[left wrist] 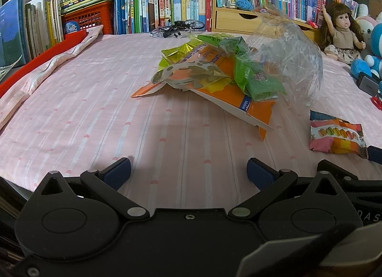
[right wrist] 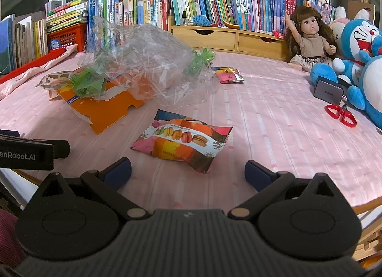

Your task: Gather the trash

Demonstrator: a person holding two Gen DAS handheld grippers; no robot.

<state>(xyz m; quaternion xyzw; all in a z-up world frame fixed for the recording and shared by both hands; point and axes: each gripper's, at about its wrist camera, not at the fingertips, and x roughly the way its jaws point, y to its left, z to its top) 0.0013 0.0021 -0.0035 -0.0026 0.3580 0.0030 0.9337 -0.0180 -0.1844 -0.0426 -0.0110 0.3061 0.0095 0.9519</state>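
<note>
A heap of trash lies mid-table on the pink cloth: a flattened orange carton, green wrappers and a crumpled clear plastic bag. A macaron snack packet lies apart, just ahead of my right gripper, which is open and empty. A second small packet sits farther back. My left gripper is open and empty, short of the heap.
Books line the back, with a red crate and a wooden drawer unit. A doll, blue plush toys, a grey box and red scissors sit at the right. The left gripper's body shows at left.
</note>
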